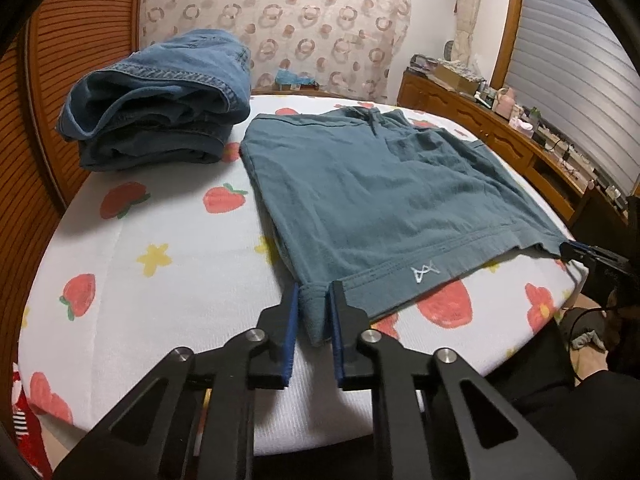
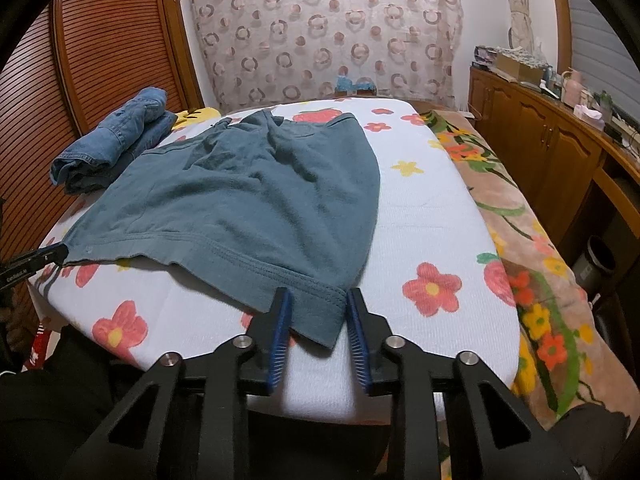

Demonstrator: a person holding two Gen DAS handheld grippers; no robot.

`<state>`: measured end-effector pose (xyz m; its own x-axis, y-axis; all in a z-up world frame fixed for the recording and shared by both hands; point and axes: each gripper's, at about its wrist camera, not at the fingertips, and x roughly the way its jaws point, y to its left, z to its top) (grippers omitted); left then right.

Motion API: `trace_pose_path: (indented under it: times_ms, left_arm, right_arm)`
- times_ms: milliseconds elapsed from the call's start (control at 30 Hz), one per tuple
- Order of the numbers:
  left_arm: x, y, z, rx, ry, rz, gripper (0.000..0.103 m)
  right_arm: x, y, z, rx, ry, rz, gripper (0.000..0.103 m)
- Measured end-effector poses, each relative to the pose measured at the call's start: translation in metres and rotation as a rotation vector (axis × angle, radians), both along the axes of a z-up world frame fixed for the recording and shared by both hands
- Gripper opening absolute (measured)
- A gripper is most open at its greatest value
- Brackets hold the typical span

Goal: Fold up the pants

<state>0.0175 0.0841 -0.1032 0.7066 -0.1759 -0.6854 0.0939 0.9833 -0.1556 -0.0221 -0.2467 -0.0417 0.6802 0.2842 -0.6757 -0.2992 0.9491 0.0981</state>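
Note:
Teal pants point(image 1: 372, 192) lie flat on a white sheet printed with strawberries, hems toward me, waistband with drawstring at the far side. They also show in the right wrist view point(image 2: 248, 200). My left gripper point(image 1: 314, 292) has its jaws a little apart around the near left hem corner, which hangs between the blue pads. My right gripper point(image 2: 316, 296) stands open around the near right hem corner. The right gripper's tip shows at the right edge of the left view point(image 1: 576, 252); the left gripper's tip shows at the left edge of the right view point(image 2: 52, 254).
A folded pile of blue denim point(image 1: 160, 100) sits at the far left of the bed point(image 1: 160, 272). A floral blanket point(image 2: 520, 240) lies along the bed's right side. A wooden cabinet with clutter point(image 1: 500, 128) runs on the right, a slatted wooden door point(image 2: 100, 60) on the left.

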Motion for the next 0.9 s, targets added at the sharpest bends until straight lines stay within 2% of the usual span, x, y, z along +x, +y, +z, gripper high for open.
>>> trace_pose_path:
  times_ms: [100, 200, 533, 667, 833, 900]
  left_arm:
    - [-0.004, -0.002, 0.006, -0.008, -0.011, -0.014, 0.011]
    - [-0.009, -0.007, 0.012, -0.011, -0.018, -0.030, 0.011]
    - [-0.019, -0.024, 0.025, -0.021, -0.020, -0.094, 0.010]
    - [-0.017, -0.028, 0.023, -0.012, -0.013, -0.112, 0.010]
    - [-0.012, -0.025, 0.020, -0.002, -0.001, -0.097, 0.011]
    - [-0.013, -0.024, 0.022, 0.011, -0.006, -0.079, 0.014]
  right_arm:
    - [0.002, 0.001, 0.005, 0.004, -0.005, 0.008, 0.013]
    - [-0.002, 0.000, 0.011, 0.004, -0.025, 0.019, 0.008]
    - [-0.020, -0.017, 0.031, 0.016, -0.059, 0.012, 0.007]
    - [-0.023, -0.017, 0.029, 0.021, -0.056, 0.010, 0.007]
    - [-0.020, -0.010, 0.026, 0.036, -0.050, 0.018, 0.007]
    - [-0.017, -0.008, 0.029, 0.045, -0.056, 0.031, 0.007]
